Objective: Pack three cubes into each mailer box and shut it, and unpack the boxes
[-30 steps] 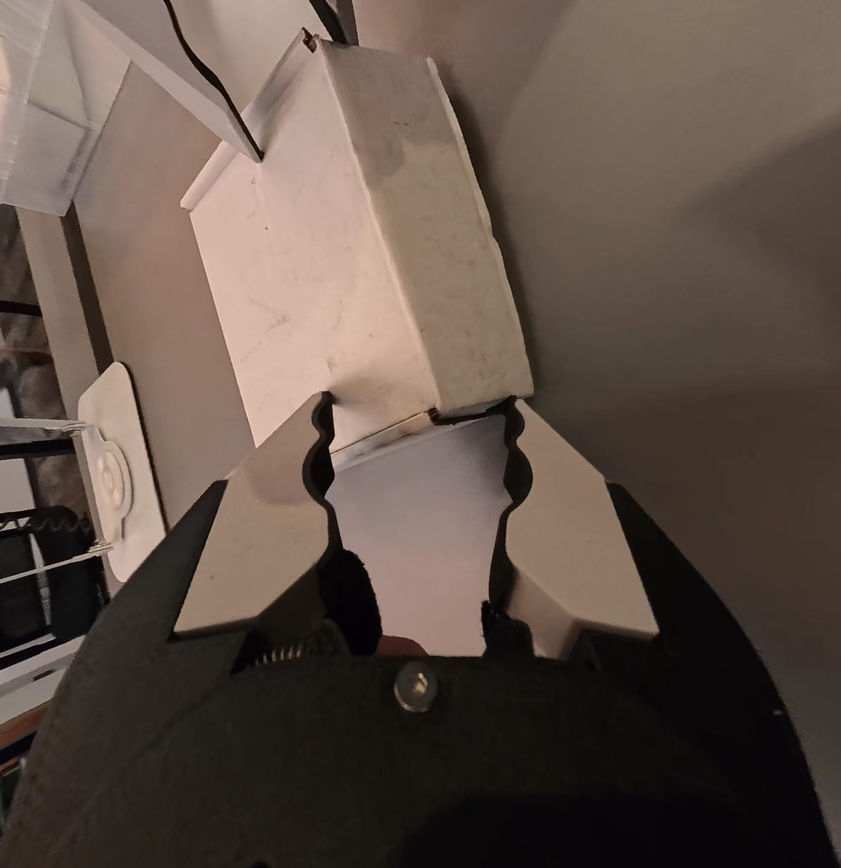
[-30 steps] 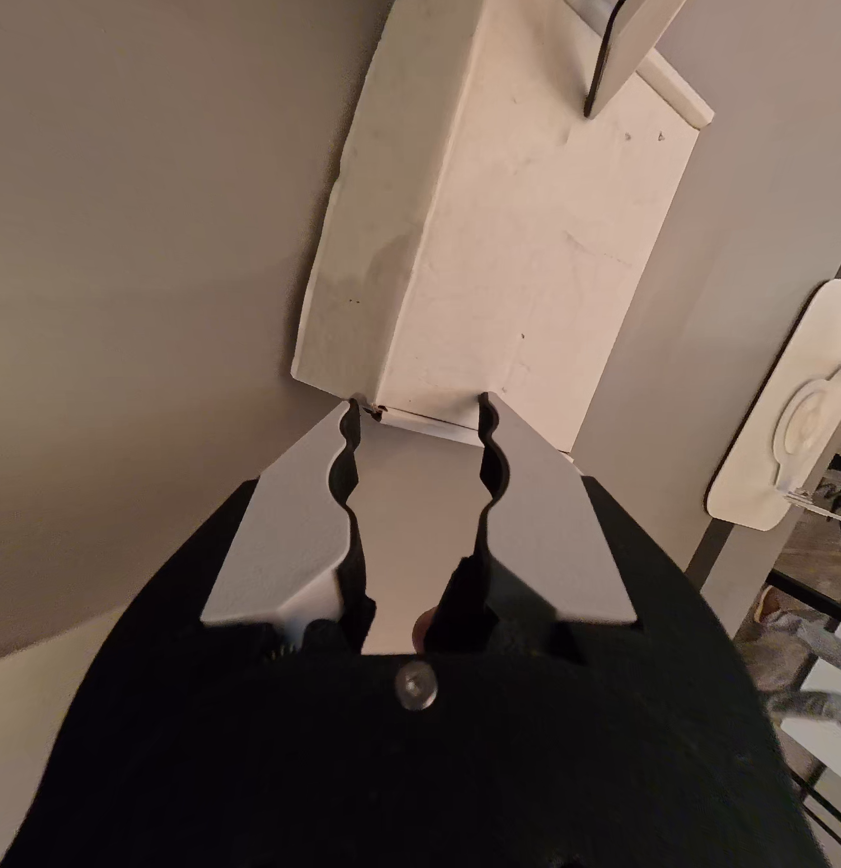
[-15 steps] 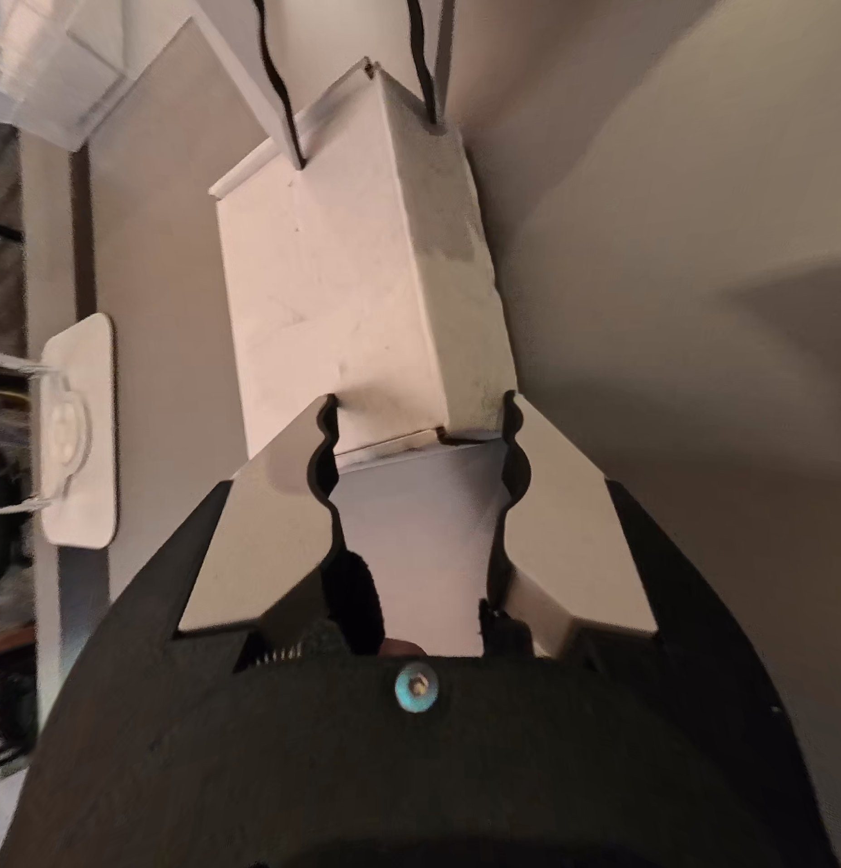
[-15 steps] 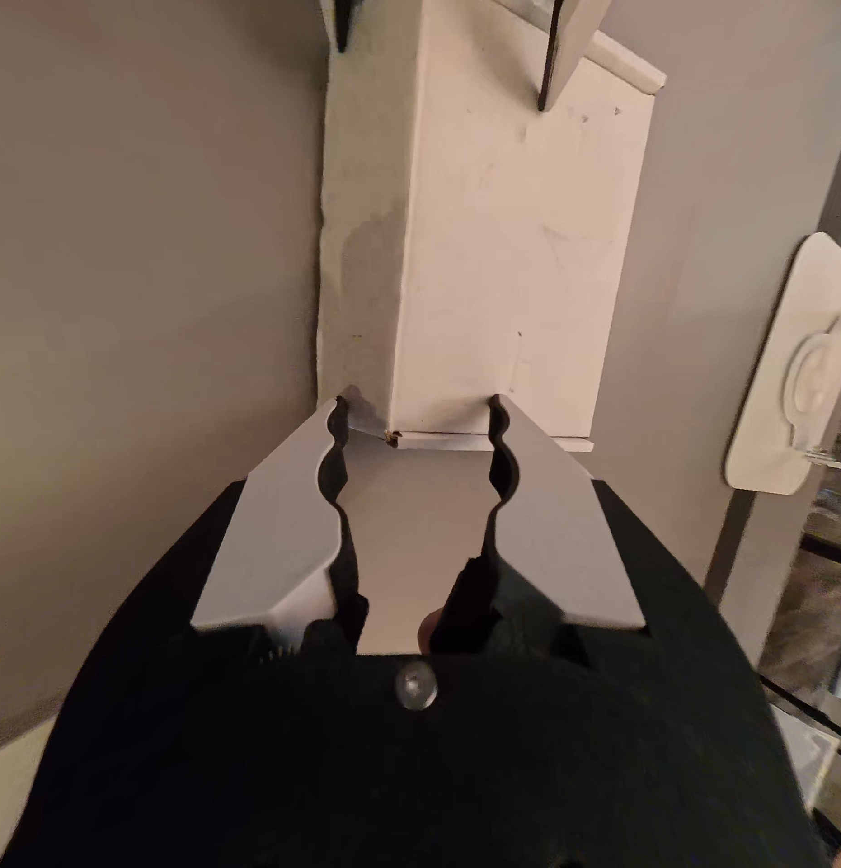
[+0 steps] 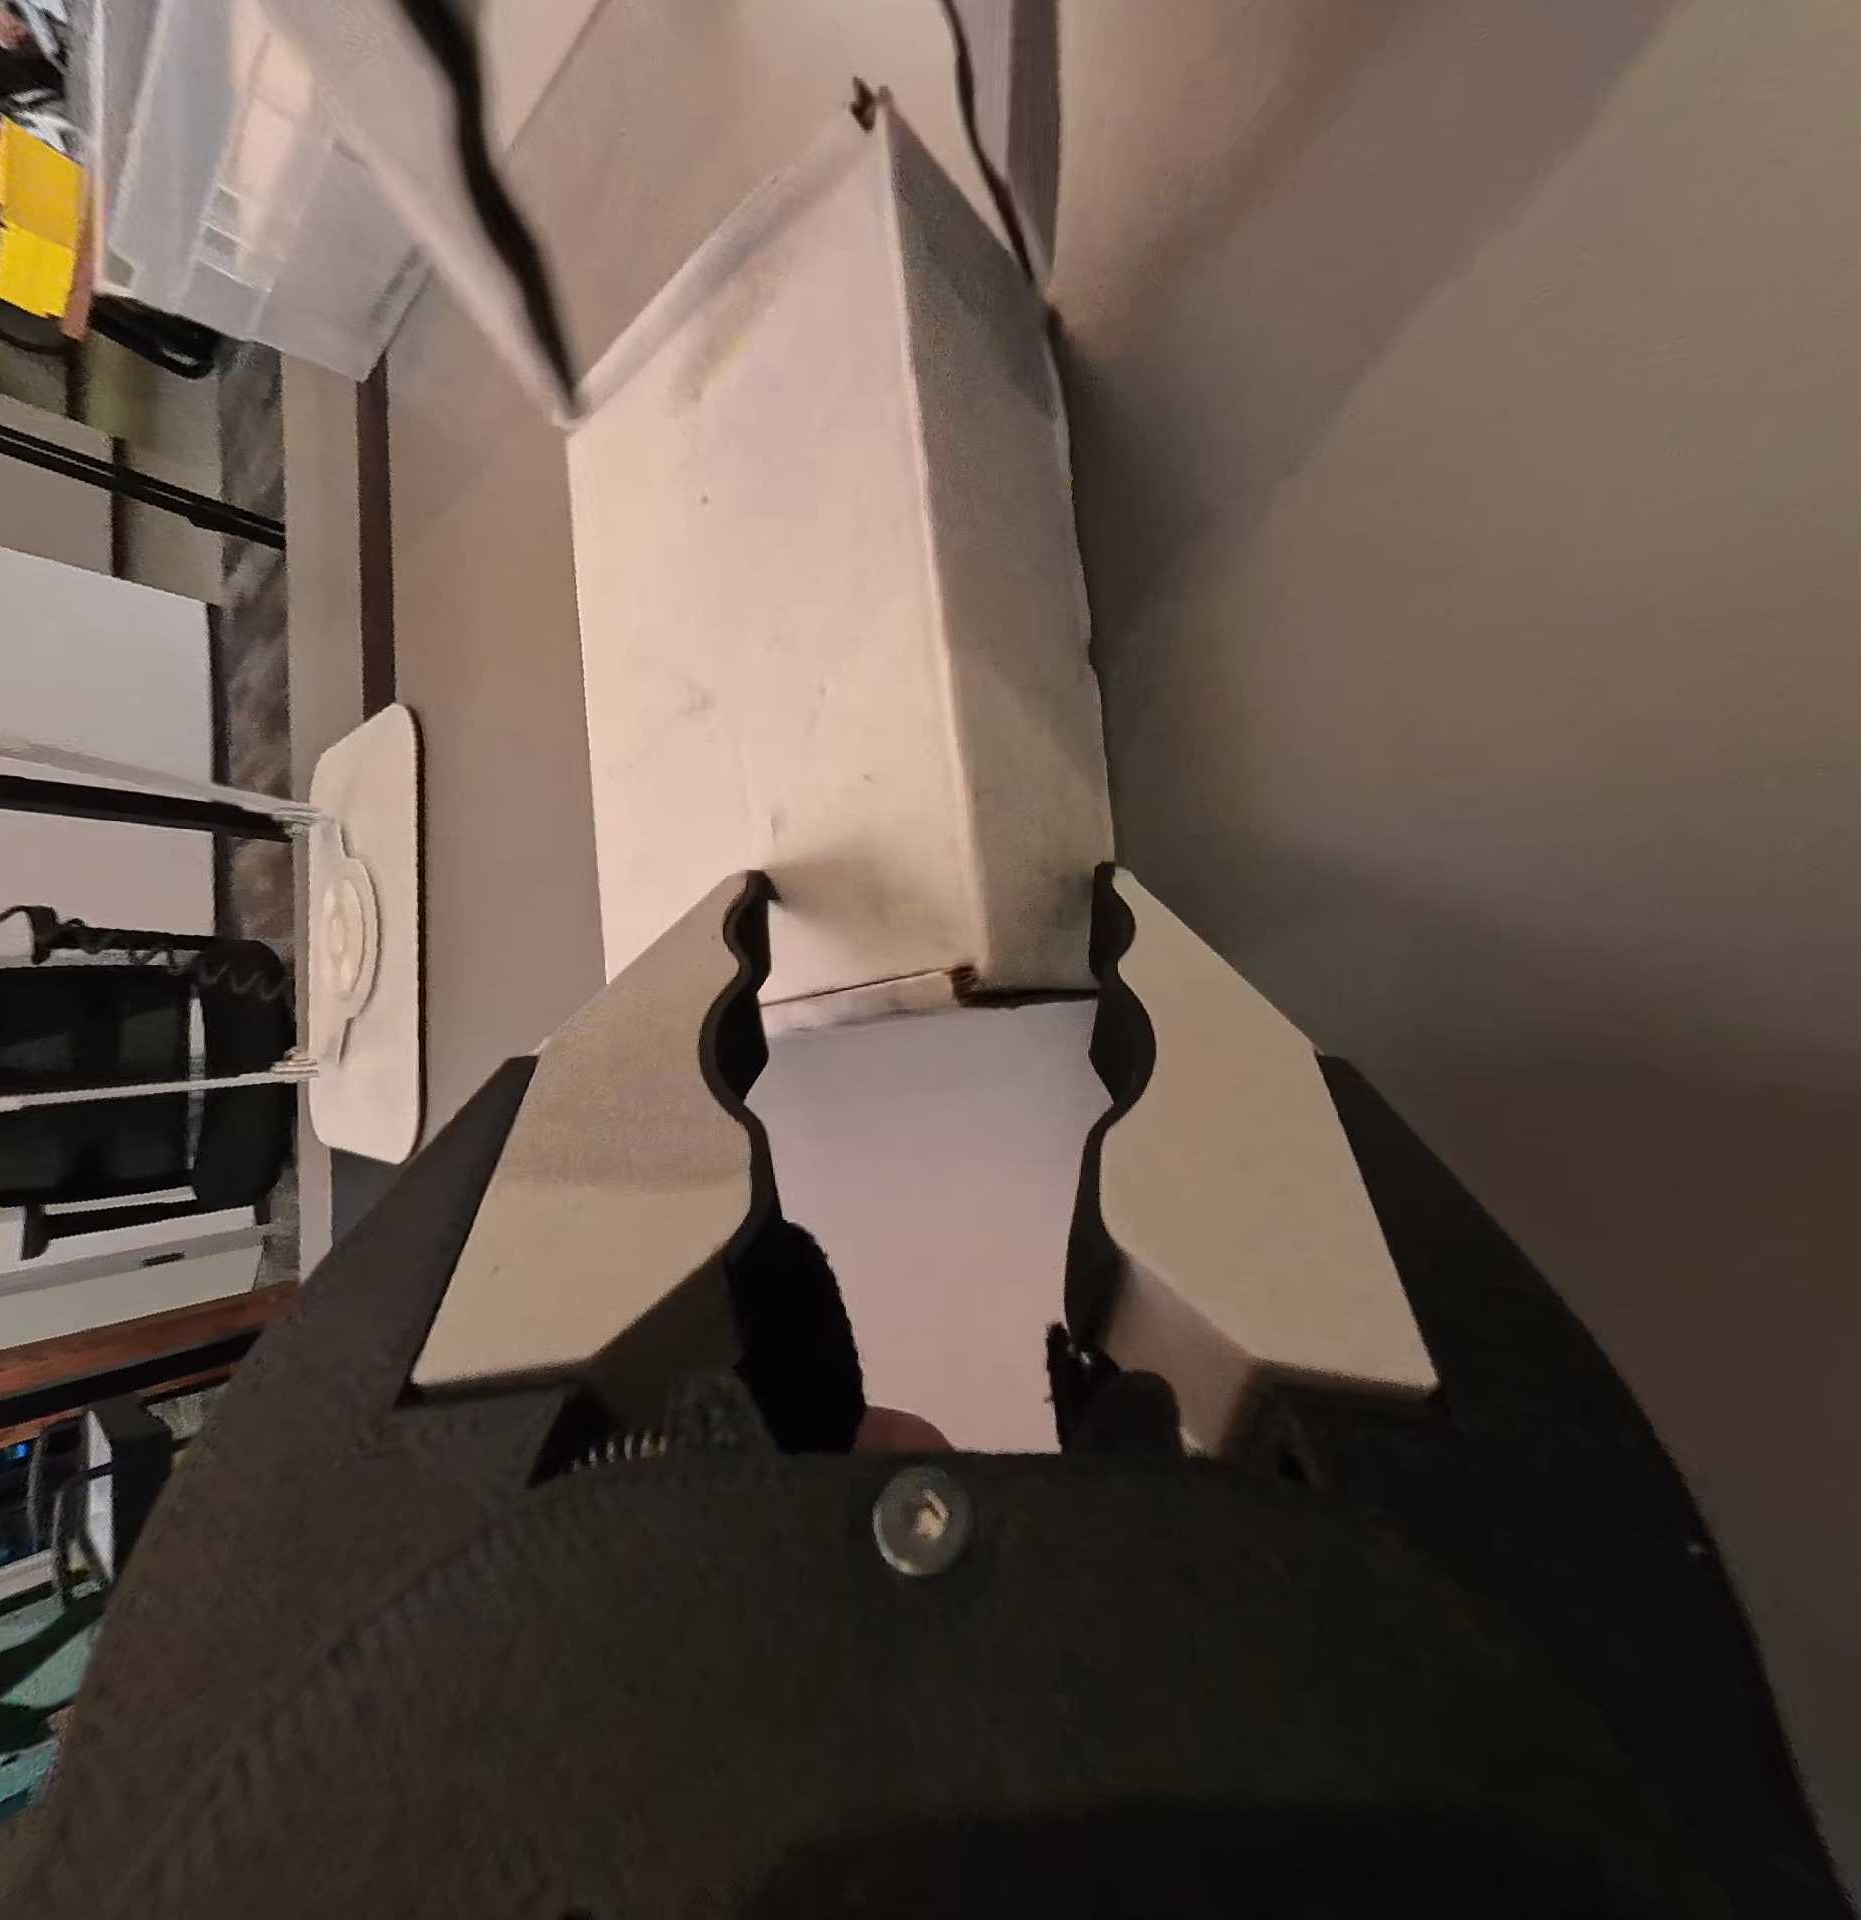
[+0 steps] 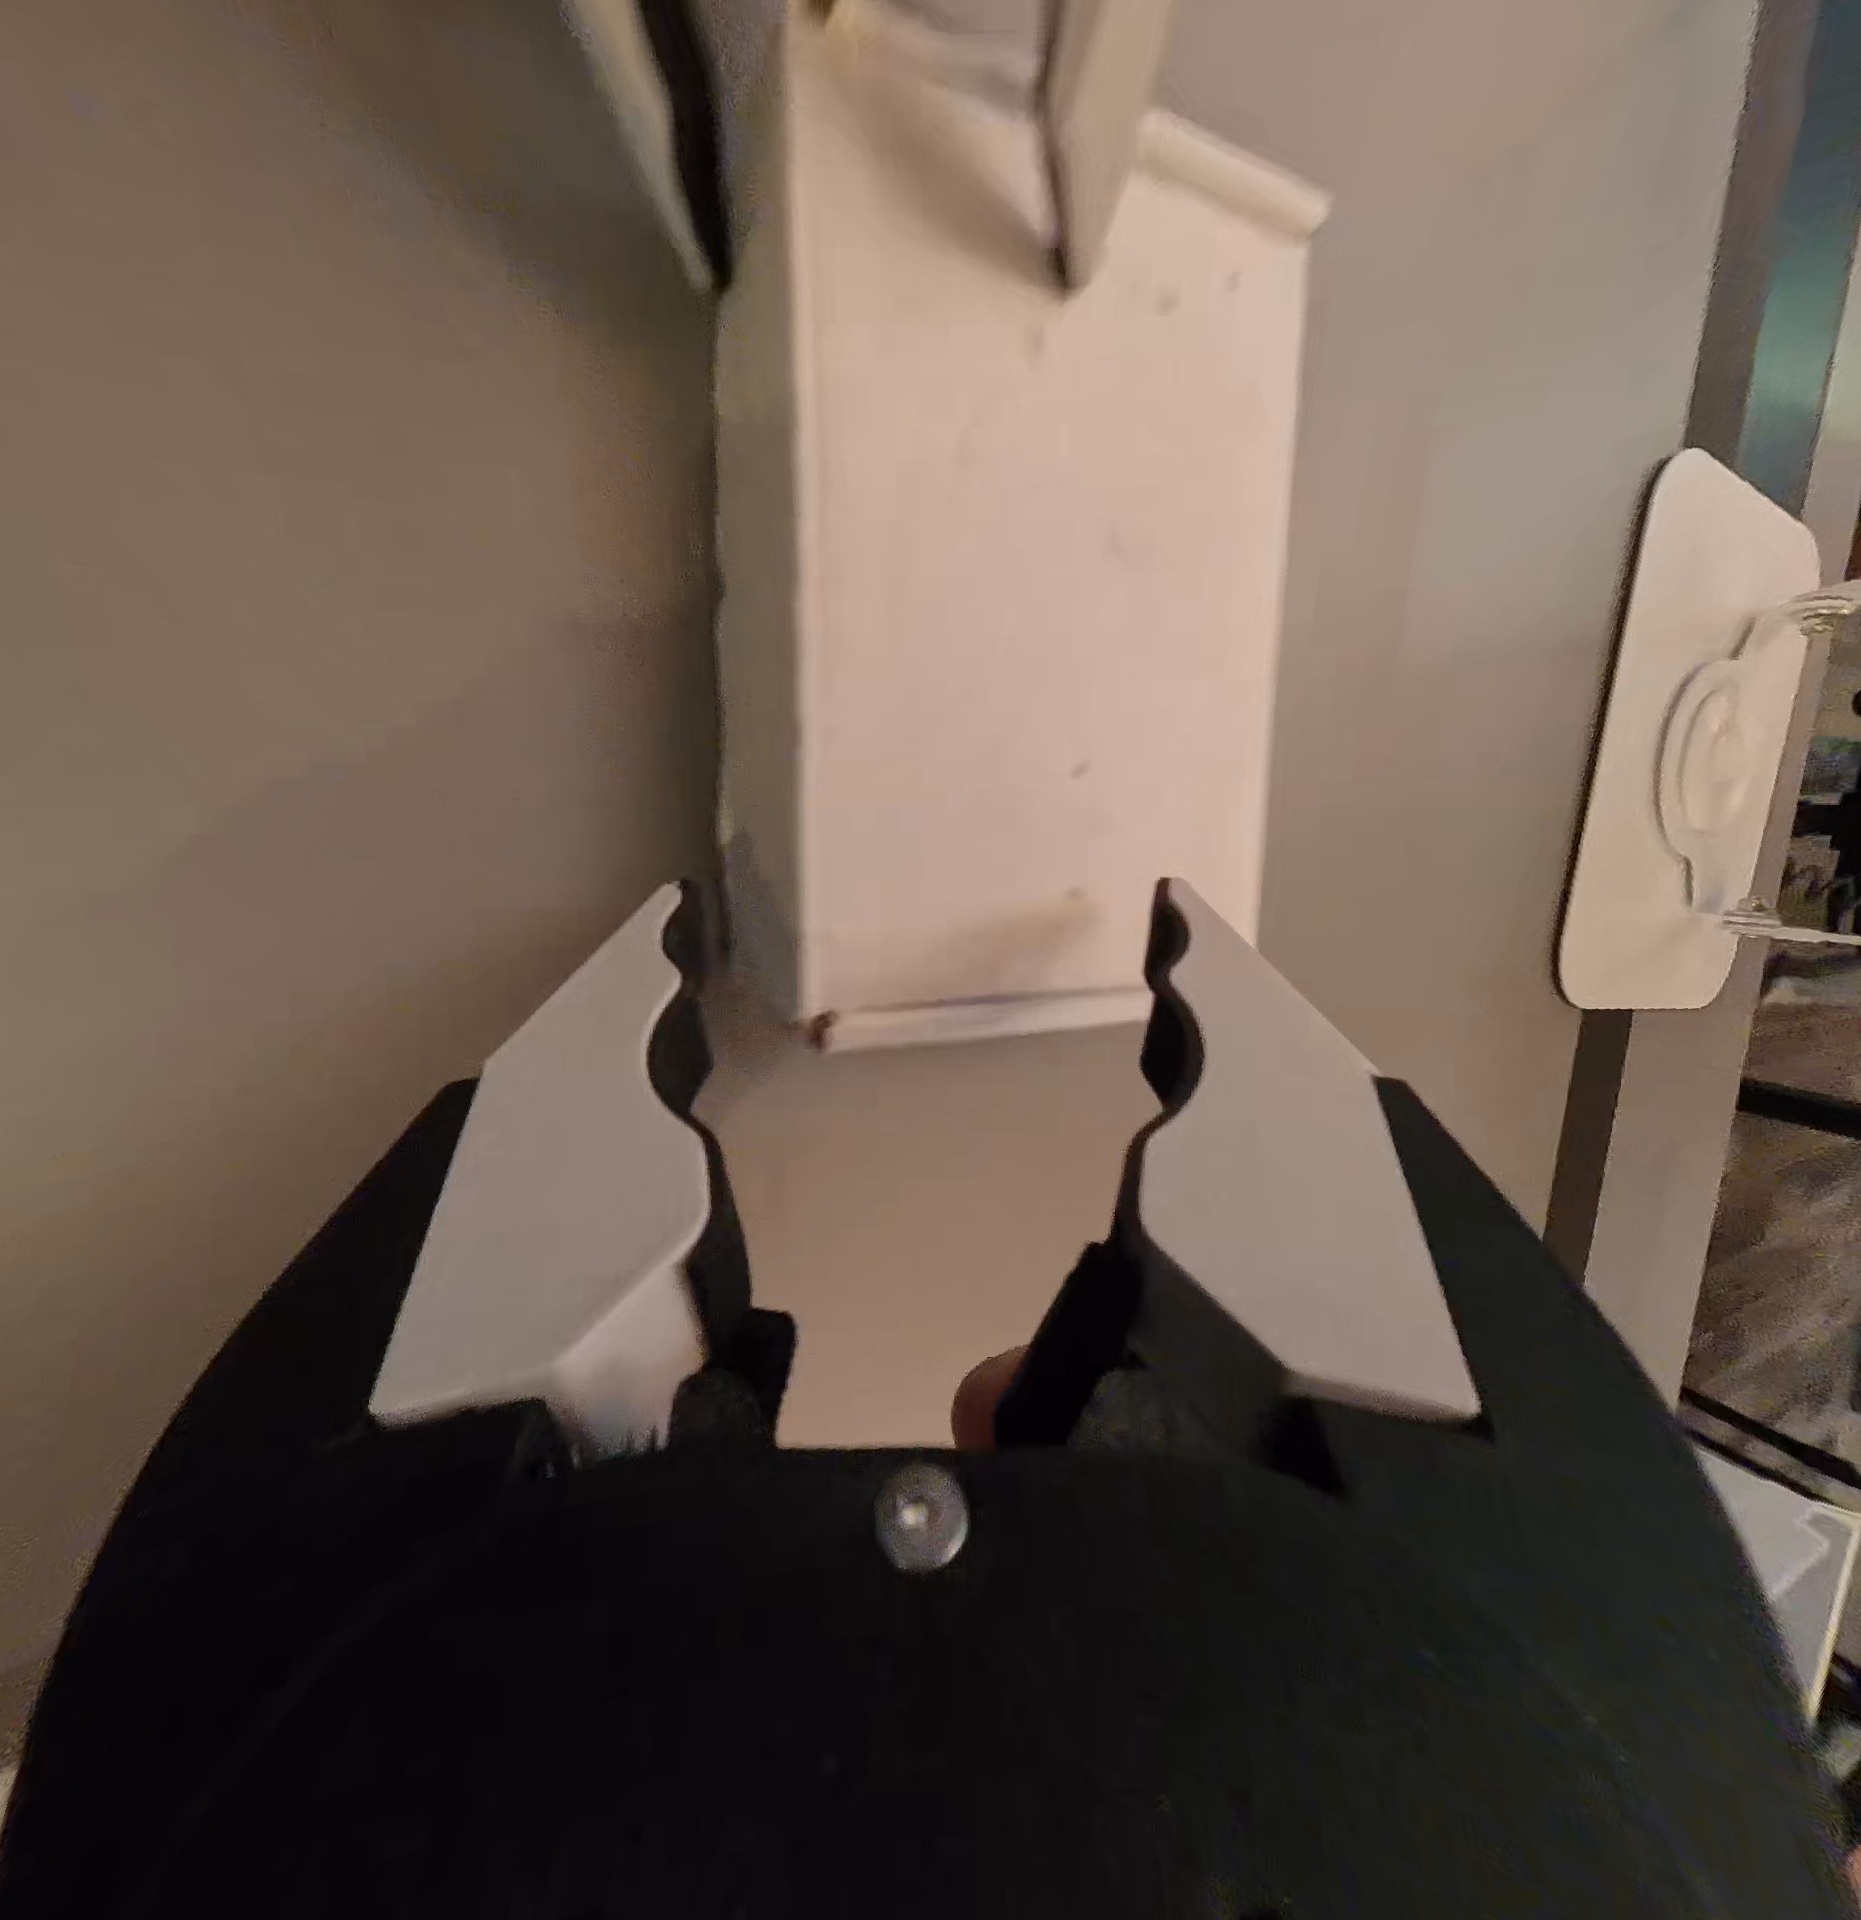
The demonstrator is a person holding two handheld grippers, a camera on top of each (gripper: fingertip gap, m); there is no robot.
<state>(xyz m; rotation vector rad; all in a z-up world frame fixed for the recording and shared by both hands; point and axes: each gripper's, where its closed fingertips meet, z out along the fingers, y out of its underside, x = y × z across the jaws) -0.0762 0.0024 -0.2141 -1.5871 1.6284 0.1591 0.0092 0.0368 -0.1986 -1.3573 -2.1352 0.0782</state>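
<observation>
1. Right now your white mailer box (image 5: 801,665) lies shut on the grey tabletop (image 5: 1477,727), and it stretches straight ahead of both pairs of jaws, one short end toward each.
2. Your left gripper (image 5: 931,894) has its jaws spread and released; the box's near end sits right at the two tips, its corner edge running between them, and nothing is pinched.
3. Whether those left tips touch the cardboard you cannot tell from this view.
4. Your right gripper (image 6: 921,904) is also released, jaws wide apart, with the opposite short end of the mailer box (image 6: 1019,623) just beyond the tips and bare tabletop (image 6: 334,623) showing between the fingers.
5. In the left wrist view, the far gripper's fingers (image 5: 490,208) appear blurred past the far end of the box, one over its lid side and one beside its side wall.
6. In the right wrist view, the far gripper's fingers (image 6: 1092,135) likewise flank the box's far end, also blurred.
7. Out to the left of your left jaws, a white pad with a clear bracket (image 5: 370,935) sits at the tabletop's edge; the same pad (image 6: 1674,748) lies to the right of your right jaws.
8. Farther out on the left, beyond the tabletop, a clear plastic bin (image 5: 251,177) shows up.
</observation>
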